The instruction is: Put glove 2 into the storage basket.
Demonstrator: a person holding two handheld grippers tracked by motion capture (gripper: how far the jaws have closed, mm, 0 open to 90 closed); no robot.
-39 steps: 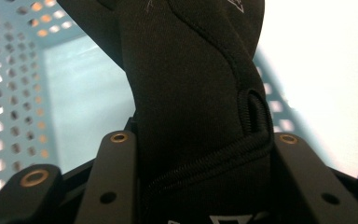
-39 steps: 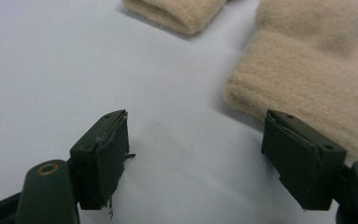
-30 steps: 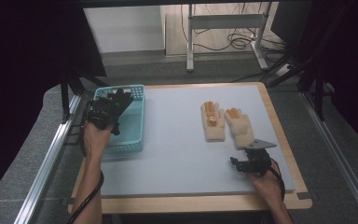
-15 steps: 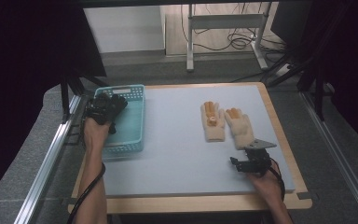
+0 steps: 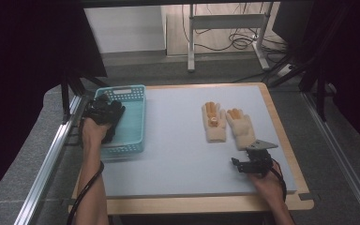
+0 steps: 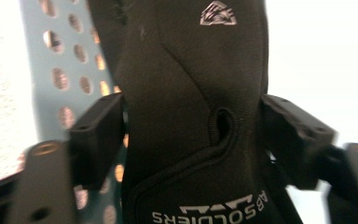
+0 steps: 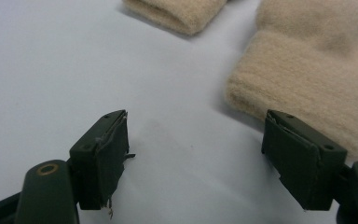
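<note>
The high view is soft and slightly grainy, its desk (image 5: pixel 178 154) evenly lit from above while both upper corners sink into near-black. The left gripper view is blurred; the black glove (image 6: pixel 191 107) sits close and dark against blown-out white. The right gripper view is bright, with faint soft shadows under the beige gloves (image 7: pixel 307 88).

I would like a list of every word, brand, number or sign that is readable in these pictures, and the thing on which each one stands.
"ABSOLDIERS": silver letters, seen upside down and cut off at the frame's bottom edge, on the black glove between the jaws of the left gripper.
A small silver triangular emblem, without readable letters, on the same glove, near the top of the left gripper view.
Turquoise basket, beige gloves: no text visible.
</note>
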